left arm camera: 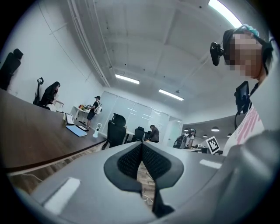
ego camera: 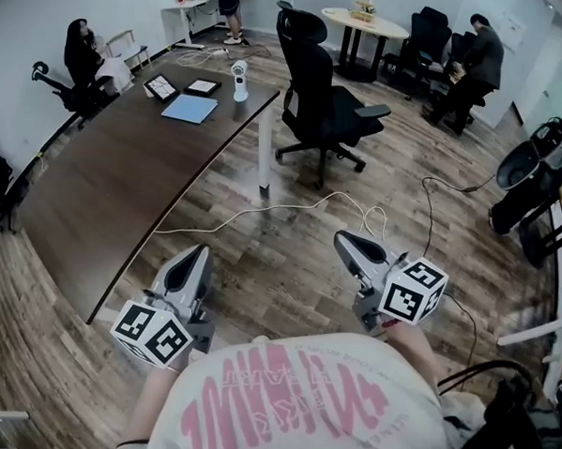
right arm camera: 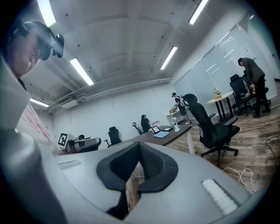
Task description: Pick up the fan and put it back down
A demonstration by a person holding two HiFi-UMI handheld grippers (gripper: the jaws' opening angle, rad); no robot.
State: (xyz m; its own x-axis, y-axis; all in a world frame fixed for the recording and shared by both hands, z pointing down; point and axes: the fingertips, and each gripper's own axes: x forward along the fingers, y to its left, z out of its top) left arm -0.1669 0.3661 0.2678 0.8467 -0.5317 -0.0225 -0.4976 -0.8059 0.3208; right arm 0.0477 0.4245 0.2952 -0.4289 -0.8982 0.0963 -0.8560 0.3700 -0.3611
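Left tongs (ego camera: 200,255) and right tongs (ego camera: 344,237) level, closed, empty, far from fan (ego camera: 240,80).

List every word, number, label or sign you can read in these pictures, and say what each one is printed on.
No text here can be read.
shirt: pink print, seen upside down and blurred, unreadable.
left gripper and right gripper: markers on their cubes are black-and-white square patterns, no letters or digits.
tablet on the table: screen too small to read.
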